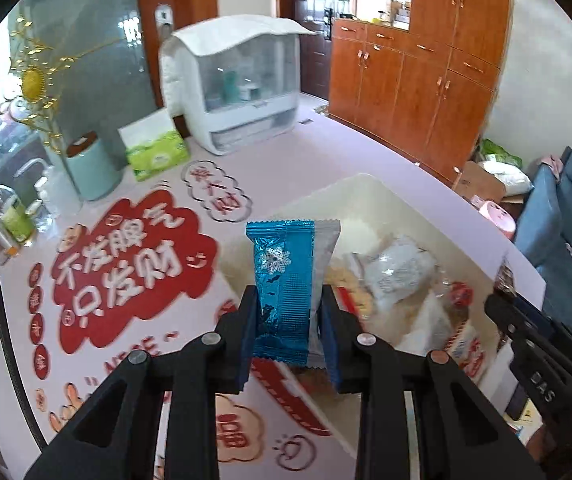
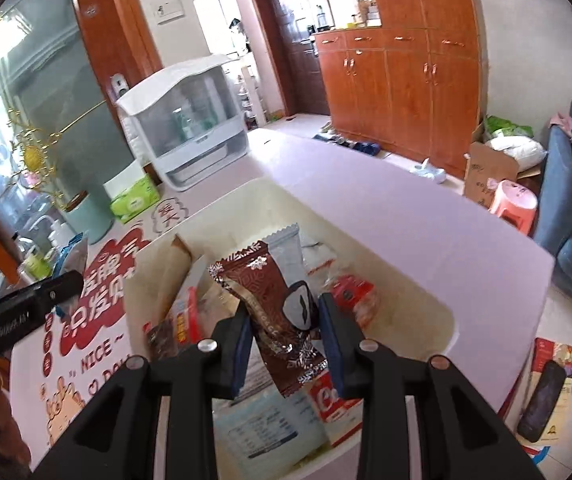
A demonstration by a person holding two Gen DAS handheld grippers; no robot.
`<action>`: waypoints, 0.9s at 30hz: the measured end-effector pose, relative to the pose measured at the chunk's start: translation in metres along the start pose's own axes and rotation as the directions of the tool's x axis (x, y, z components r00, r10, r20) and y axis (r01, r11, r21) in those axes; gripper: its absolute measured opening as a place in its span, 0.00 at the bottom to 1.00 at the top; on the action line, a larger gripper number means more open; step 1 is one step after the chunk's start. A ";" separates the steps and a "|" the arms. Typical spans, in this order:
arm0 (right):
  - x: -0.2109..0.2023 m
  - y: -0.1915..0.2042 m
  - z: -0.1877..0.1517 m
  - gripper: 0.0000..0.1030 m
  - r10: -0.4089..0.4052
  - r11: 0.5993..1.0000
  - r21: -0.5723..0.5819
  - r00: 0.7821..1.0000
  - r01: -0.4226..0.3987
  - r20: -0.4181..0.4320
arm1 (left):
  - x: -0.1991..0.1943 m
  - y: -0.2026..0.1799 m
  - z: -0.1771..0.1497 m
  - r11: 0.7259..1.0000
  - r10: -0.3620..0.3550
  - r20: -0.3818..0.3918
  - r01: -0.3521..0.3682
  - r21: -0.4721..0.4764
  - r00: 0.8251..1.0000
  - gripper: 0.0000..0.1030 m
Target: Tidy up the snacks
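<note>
My left gripper (image 1: 287, 312) is shut on a blue foil snack packet (image 1: 286, 280) with a snowflake mark, held upright above the table beside the left edge of the cream bin (image 1: 365, 192). My right gripper (image 2: 286, 320) is shut on a brown foil snack packet (image 2: 274, 308), held tilted over the same cream bin (image 2: 425, 308). The bin holds several other wrapped snacks, among them a red and white packet (image 2: 333, 396) and a pale blue packet (image 2: 262, 436). The right gripper's body (image 1: 545, 360) shows at the right edge of the left wrist view.
The bin stands on a table with a pink cloth (image 2: 405, 208) printed with red lettering. At the back left stand a white lidded storage box (image 1: 230, 84), a green tissue box (image 1: 158, 154) and a pale green canister (image 1: 92, 168). A phone (image 2: 541, 404) lies at the right.
</note>
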State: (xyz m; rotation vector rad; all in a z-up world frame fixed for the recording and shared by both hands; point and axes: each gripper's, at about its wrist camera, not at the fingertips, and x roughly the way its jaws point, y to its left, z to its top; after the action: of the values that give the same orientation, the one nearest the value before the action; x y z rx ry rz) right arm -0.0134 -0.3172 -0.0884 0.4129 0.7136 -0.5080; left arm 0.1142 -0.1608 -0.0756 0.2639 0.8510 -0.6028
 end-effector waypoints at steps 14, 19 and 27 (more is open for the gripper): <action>0.009 -0.021 -0.002 0.55 -0.025 0.998 0.050 0.996 0.030 -0.089 | -0.002 -0.024 -0.035 0.999 0.034 -0.061 -0.034 0.005 0.998 0.97; 0.008 -0.016 -0.004 0.55 -0.019 0.999 0.026 0.994 0.022 -0.104 | -0.004 -0.013 -0.043 0.998 0.039 -0.088 -0.044 -0.055 0.995 0.97; 0.001 -0.009 -0.010 0.55 -0.013 1.000 -0.016 0.992 0.011 -0.122 | -0.023 -0.012 -0.053 0.994 0.059 -0.082 -0.066 -0.091 0.995 0.97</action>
State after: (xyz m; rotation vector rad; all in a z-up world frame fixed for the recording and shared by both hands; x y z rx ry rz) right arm -0.0232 -0.3198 -0.0973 0.4277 0.8379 -0.4913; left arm 0.0621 -0.1375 -0.0918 0.2295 0.9413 -0.4952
